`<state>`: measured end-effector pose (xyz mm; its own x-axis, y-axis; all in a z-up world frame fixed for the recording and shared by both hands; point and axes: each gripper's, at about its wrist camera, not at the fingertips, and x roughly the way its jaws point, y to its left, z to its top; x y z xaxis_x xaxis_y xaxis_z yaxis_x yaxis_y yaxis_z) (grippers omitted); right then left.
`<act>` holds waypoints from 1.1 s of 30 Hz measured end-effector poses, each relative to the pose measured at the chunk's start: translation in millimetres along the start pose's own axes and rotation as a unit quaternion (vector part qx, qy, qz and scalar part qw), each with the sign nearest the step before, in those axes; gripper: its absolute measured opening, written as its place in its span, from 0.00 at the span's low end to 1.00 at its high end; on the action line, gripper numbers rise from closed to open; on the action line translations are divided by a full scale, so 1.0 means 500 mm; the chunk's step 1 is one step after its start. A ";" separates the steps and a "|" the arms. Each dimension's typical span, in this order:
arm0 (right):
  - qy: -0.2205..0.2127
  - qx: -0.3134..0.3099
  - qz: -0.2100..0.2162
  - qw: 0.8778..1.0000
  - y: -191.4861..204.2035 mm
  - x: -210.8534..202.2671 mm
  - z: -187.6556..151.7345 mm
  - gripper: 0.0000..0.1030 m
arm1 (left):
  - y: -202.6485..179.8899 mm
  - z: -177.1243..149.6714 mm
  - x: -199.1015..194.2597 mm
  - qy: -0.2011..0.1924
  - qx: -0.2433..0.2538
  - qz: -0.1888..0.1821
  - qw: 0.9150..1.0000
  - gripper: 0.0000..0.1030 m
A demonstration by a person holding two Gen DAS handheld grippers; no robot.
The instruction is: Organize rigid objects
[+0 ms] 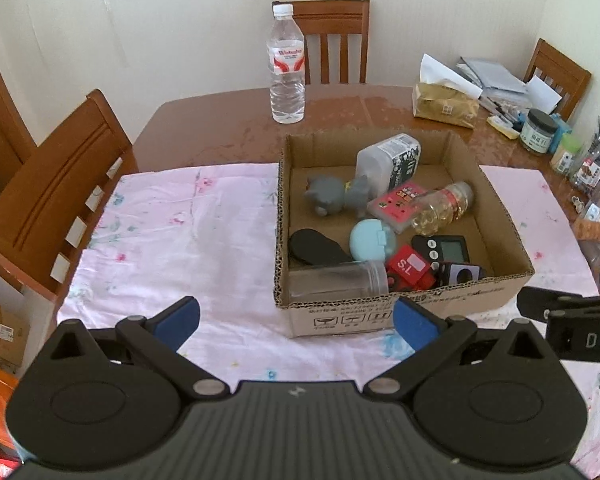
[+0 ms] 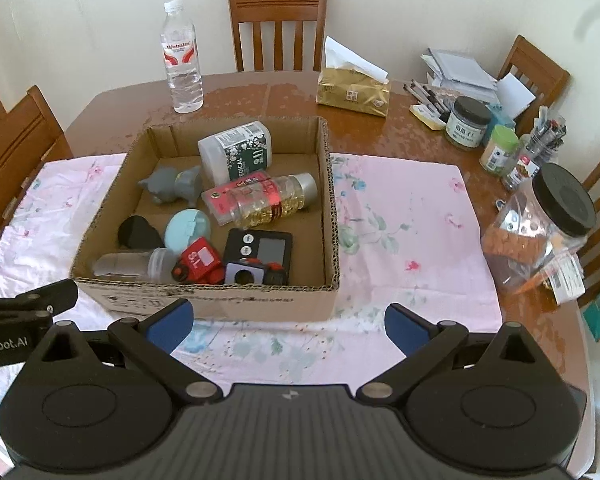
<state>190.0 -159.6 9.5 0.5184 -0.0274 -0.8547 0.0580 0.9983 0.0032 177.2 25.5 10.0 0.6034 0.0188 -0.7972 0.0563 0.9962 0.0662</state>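
Observation:
A cardboard box (image 1: 500,216) (image 2: 330,184) sits on a pink cloth and holds several rigid objects: a white medical bottle (image 2: 236,150), a grey toy animal (image 2: 172,186), a capsule bottle (image 2: 274,200), a pale blue round case (image 2: 188,228), a red toy (image 2: 198,264), a black timer (image 2: 266,246) and a clear jar (image 2: 134,266). My left gripper (image 1: 296,320) hangs open in front of the box's near left corner, holding nothing. The right gripper (image 2: 288,324) is open too, just before the box's near wall. Each gripper's side shows at the other view's edge.
A water bottle (image 1: 286,66) stands on the wooden table (image 1: 220,120) behind the box. A gold tissue pack (image 2: 354,92), jars, pens and papers crowd the far right. A large black-lidded jar (image 2: 540,224) stands at the right. Wooden chairs ring the table.

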 end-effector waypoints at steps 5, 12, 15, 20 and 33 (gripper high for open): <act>-0.009 -0.002 -0.001 1.000 0.006 -0.025 0.006 1.00 | 0.005 0.005 -0.025 -0.003 -0.006 -0.002 1.000 0.99; -0.022 -0.002 -0.001 1.000 0.007 -0.048 0.012 1.00 | 0.008 0.013 -0.047 -0.016 -0.006 0.005 1.000 0.99; -0.022 -0.003 -0.003 1.000 0.008 -0.050 0.010 1.00 | 0.007 0.014 -0.052 -0.017 -0.006 0.007 1.000 0.99; -0.024 0.000 -0.004 1.000 0.008 -0.052 0.011 1.00 | 0.004 0.014 -0.055 -0.018 -0.006 0.008 1.000 0.99; -0.024 0.001 -0.004 1.000 0.005 -0.056 0.008 1.00 | -0.002 0.012 -0.058 -0.016 -0.004 0.006 1.000 0.99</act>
<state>179.1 -156.3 35.6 0.5584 -0.0372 -0.8288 0.0633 0.9980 -0.0022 164.6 23.4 36.6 0.6288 0.0278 -0.7771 0.0434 0.9965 0.0708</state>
